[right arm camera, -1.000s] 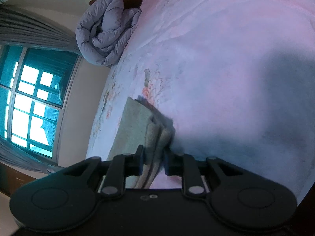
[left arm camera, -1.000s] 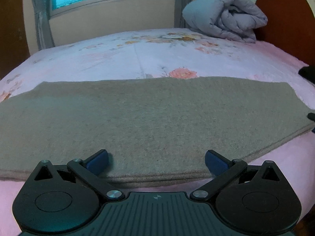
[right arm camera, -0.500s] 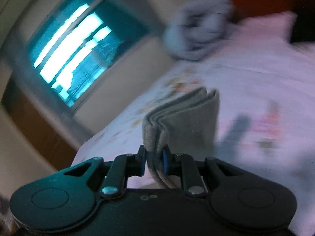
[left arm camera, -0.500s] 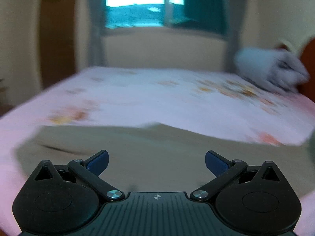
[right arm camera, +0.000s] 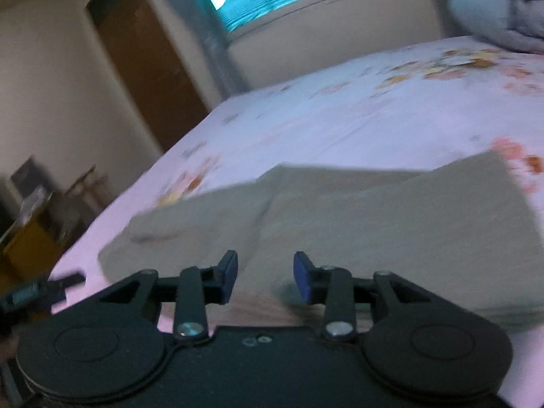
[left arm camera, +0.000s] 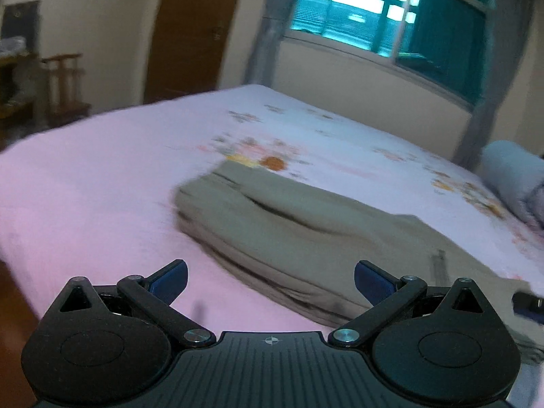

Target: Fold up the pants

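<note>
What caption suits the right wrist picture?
Open right gripper above folded khaki pants lying on a pink floral bedsheet.

Right gripper [right arm camera: 265, 277] no longer clamped on the pants [right arm camera: 391, 224]: pads parted, nothing between them, folded cloth now lying flat on the bed [right arm camera: 340, 115] just ahead of the tips instead of hanging upright from the grip. Trouser end doubled over onto the rest, top layer ahead and to the right of the claw. Left gripper [left arm camera: 270, 280] swung leftward; pants [left arm camera: 306, 224] earlier spread wide straight ahead, now a shorter stack ahead and right of its fingertips [left arm camera: 170, 277].
</note>
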`<state>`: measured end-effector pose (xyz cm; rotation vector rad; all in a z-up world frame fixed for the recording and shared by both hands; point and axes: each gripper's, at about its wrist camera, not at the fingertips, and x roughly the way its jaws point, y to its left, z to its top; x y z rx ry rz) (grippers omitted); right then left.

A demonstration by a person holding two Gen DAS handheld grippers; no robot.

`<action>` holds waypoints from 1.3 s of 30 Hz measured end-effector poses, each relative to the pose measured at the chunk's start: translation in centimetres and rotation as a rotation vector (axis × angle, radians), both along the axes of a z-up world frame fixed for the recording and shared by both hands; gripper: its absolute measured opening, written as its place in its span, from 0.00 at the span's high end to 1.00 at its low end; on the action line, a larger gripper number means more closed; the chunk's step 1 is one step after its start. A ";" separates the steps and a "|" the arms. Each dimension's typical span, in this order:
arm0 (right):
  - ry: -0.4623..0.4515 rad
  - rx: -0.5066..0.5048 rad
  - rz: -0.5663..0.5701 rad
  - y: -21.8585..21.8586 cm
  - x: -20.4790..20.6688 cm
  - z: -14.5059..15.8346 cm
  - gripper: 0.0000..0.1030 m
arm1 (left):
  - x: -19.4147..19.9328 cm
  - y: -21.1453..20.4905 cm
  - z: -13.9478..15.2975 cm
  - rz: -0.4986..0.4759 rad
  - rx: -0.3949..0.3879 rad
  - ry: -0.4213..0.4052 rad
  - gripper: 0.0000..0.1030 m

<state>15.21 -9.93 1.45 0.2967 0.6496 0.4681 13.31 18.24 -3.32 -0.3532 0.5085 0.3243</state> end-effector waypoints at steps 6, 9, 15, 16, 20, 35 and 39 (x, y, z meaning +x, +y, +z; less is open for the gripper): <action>-0.058 -0.004 -0.191 -8.4 -1.1 3.0 0.67 | 5.2 -7.5 -0.4 -0.287 -0.101 -0.054 0.00; -0.079 0.007 -0.288 -11.7 -2.3 3.2 0.62 | 8.4 -11.5 -0.5 -0.385 -0.115 -0.025 0.02; -0.047 0.046 -0.404 -17.3 -3.7 2.1 0.53 | 12.4 -15.0 -3.3 -0.405 -0.183 0.149 0.46; -0.045 0.050 -0.410 -17.7 -4.0 1.7 0.53 | 12.5 -15.2 -3.9 -0.389 -0.181 0.161 0.46; -0.029 0.073 -0.423 -18.4 -4.0 0.9 0.53 | 12.2 -15.0 -4.9 -0.358 -0.191 0.167 0.54; 0.001 0.082 -0.376 -17.7 -3.5 0.3 0.44 | 11.1 -14.1 -4.2 -0.324 -0.171 0.163 0.79; 0.046 -0.121 -0.331 -14.7 -1.5 -0.5 0.29 | 11.0 -13.9 -5.0 -0.324 -0.174 0.174 0.76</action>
